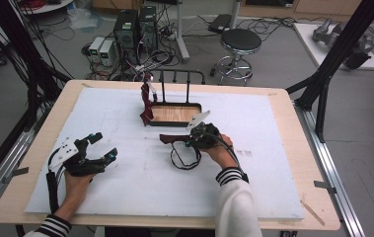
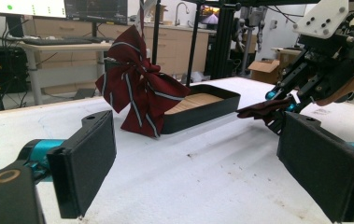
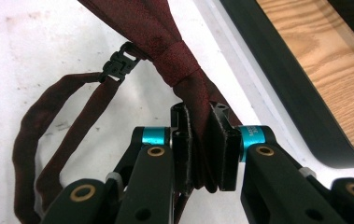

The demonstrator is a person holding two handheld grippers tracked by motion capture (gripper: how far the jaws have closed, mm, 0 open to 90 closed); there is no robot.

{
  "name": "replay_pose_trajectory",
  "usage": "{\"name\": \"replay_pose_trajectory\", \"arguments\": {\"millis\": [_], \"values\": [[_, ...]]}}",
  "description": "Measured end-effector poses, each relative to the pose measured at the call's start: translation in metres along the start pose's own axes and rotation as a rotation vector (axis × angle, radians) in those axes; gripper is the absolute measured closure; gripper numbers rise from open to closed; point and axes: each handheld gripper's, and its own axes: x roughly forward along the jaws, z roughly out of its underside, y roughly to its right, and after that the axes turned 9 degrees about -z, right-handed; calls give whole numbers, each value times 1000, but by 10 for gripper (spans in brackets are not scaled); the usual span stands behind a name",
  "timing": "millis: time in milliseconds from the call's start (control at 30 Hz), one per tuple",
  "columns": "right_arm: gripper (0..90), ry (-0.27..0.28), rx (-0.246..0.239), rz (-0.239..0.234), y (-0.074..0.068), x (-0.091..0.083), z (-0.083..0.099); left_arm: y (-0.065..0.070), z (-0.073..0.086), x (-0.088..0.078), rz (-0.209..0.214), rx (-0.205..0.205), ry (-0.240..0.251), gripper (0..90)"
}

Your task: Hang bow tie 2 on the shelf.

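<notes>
Tray (image 1: 174,123) and rack (image 1: 174,81) block far side; near board (image 1: 140,192) open.

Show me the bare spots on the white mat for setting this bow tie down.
Free: the mat right of the right gripper, and the stretch between it and the left gripper. Crowded: around the tray, where a striped bow tie hangs, and the held bow tie with its strap.

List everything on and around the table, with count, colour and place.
plain bow tie: 1, dark red with strap, table centre, clamped in the right gripper
striped bow tie: 1, dark red with pale stripes, hanging at the tray's left end
tray: 1, black rim, wooden floor, far centre
rack: 1, black, behind the tray
stool: 1, black seat, on the floor beyond
left gripper: 1, black, open, near left
right gripper: 1, black, shut on the tie
</notes>
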Motion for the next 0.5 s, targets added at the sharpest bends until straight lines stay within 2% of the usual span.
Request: {"name": "replay_pose_trajectory", "arguments": {"millis": [100, 500], "values": [[803, 11, 4, 6, 0, -2, 0, 0, 0, 0, 1, -3, 0, 122], [802, 135, 43, 36, -1, -19, -2, 0, 0, 0, -1, 0, 0, 122]]}}
